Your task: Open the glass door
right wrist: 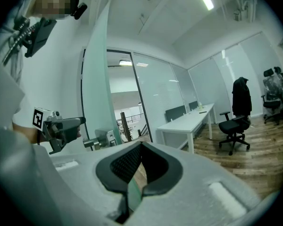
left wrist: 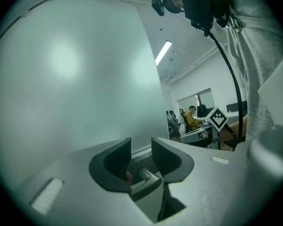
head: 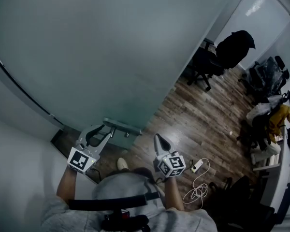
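Since the door handle [left wrist: 148, 175] is enclosed, unclamped, between the parted jaws of the nearer left gripper [left wrist: 141, 142], the closed right gripper [right wrist: 141, 145] is not needed.

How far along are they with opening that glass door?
Done: the left gripper is at the handle, which sits between its parted jaws. In hand: getting a grip on it; no clamp shows yet. Left: working the handle and swinging the door; whether it has moved at all I can't tell. The right gripper hangs beside it, jaws together, empty.
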`<state>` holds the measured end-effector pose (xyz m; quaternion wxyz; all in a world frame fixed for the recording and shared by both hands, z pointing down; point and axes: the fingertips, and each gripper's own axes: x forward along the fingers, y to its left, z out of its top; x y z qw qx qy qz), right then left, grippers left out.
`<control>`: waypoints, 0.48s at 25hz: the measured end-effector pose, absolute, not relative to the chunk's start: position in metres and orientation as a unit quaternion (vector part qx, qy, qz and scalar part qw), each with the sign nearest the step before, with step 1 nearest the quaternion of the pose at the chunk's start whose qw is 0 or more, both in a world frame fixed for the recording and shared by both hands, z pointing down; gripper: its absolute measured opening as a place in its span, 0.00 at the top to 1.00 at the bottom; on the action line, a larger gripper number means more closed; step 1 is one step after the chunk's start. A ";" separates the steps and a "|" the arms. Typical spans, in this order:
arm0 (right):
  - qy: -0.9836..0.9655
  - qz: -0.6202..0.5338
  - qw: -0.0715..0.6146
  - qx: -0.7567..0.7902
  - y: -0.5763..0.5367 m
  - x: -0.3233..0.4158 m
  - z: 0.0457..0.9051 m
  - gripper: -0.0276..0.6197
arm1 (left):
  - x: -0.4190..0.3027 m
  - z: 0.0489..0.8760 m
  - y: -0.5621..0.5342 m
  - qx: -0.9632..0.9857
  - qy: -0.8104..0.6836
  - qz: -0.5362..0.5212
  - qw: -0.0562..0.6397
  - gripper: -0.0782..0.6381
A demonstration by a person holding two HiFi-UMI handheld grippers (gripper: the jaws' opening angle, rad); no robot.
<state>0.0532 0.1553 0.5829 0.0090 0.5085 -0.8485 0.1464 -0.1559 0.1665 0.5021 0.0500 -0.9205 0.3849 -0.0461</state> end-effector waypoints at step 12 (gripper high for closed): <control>-0.856 0.127 -0.009 0.501 0.173 0.047 0.554 0.95 | -0.152 0.505 0.177 -0.902 0.432 -0.005 -0.018 0.78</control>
